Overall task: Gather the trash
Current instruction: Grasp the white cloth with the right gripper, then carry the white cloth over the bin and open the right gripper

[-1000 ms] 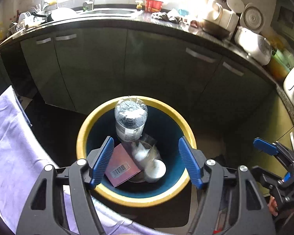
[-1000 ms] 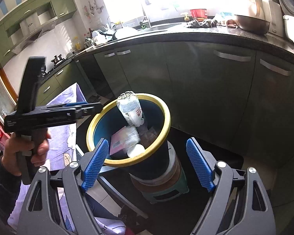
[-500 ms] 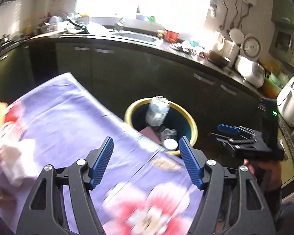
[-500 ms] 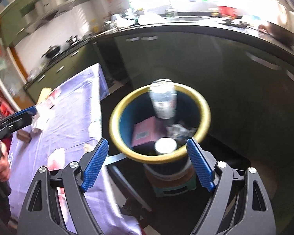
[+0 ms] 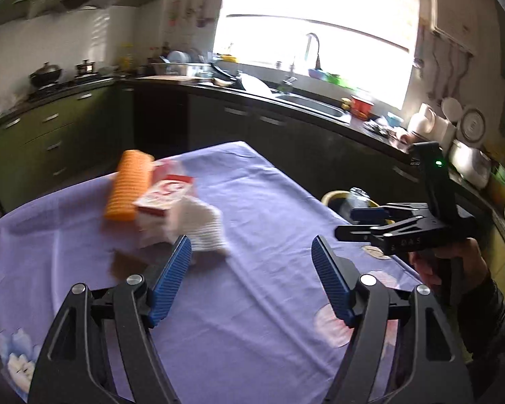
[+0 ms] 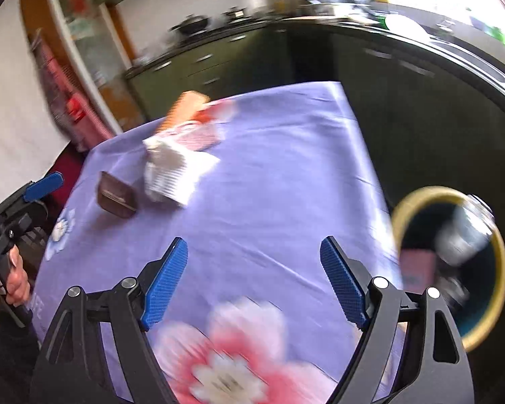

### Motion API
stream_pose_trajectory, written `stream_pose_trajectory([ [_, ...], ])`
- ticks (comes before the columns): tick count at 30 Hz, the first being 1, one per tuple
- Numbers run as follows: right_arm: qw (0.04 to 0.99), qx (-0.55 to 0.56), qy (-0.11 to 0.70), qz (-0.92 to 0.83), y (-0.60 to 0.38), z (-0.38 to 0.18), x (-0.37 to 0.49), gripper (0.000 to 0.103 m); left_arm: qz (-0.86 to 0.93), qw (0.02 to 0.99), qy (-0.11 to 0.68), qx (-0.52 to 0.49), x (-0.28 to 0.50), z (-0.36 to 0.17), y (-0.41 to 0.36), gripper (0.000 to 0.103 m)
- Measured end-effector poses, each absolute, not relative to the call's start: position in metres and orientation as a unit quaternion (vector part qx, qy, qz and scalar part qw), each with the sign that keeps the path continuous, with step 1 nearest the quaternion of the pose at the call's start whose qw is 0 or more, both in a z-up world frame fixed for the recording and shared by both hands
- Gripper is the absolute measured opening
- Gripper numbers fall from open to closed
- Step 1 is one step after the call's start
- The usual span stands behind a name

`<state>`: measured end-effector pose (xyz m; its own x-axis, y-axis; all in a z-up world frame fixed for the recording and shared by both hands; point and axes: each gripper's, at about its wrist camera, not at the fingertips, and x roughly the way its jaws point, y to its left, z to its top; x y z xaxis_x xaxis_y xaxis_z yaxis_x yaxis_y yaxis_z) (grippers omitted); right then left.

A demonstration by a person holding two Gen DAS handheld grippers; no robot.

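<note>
**Both grippers empty above the table**

While its jaws are opening with nothing between them, the left gripper (image 5: 250,269) faces white crumpled paper (image 5: 198,225) at ten o'clock on the purple tablecloth (image 5: 252,303).

The right gripper (image 6: 254,276), spread and empty, sees the bin (image 6: 451,262) at three o'clock.

Bare purple tablecloth (image 6: 269,202) lies clear ahead; crumpled white paper (image 6: 175,171) and brown wallet (image 6: 116,195) crowd its far-left part.
</note>
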<state>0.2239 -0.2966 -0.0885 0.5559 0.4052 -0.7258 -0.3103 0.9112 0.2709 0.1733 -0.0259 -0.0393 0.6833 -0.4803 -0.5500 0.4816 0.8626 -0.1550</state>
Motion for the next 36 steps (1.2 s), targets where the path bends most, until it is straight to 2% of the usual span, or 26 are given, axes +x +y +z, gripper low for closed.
stream_pose_trajectory([
  [9,0.852,0.020,0.451,0.264,-0.188,-0.097,0.296,0.079,-0.232,0.929,0.288,-0.031,0.172,-0.043,0.022,0.073],
  [14,0.845,0.004,0.470,0.256,-0.162,-0.113,0.325,0.079,-0.237,0.926,0.292,-0.040,0.174,-0.046,0.023,0.073],
  [17,0.840,0.000,0.483,0.247,-0.157,-0.125,0.337,0.074,-0.235,0.926,0.292,-0.040,0.174,-0.047,0.024,0.073],
  [20,0.833,-0.003,0.493,0.252,-0.155,-0.131,0.343,0.062,-0.237,0.925,0.294,-0.044,0.176,-0.048,0.025,0.073],
  [22,0.829,-0.007,0.497,0.255,-0.153,-0.135,0.345,0.039,-0.236,0.925,0.295,-0.044,0.177,-0.049,0.025,0.073],
  [25,0.827,-0.014,0.494,0.266,-0.152,-0.134,0.340,0.016,-0.237,0.924,0.298,-0.044,0.178,-0.050,0.024,0.073],
  [28,0.829,-0.008,0.486,0.276,-0.157,-0.128,0.329,0.011,-0.236,0.924,0.299,-0.042,0.178,-0.052,0.023,0.073],
  [36,0.843,0.025,0.447,0.298,-0.176,-0.091,0.299,0.010,-0.235,0.923,0.301,-0.043,0.179,-0.053,0.022,0.073],
])
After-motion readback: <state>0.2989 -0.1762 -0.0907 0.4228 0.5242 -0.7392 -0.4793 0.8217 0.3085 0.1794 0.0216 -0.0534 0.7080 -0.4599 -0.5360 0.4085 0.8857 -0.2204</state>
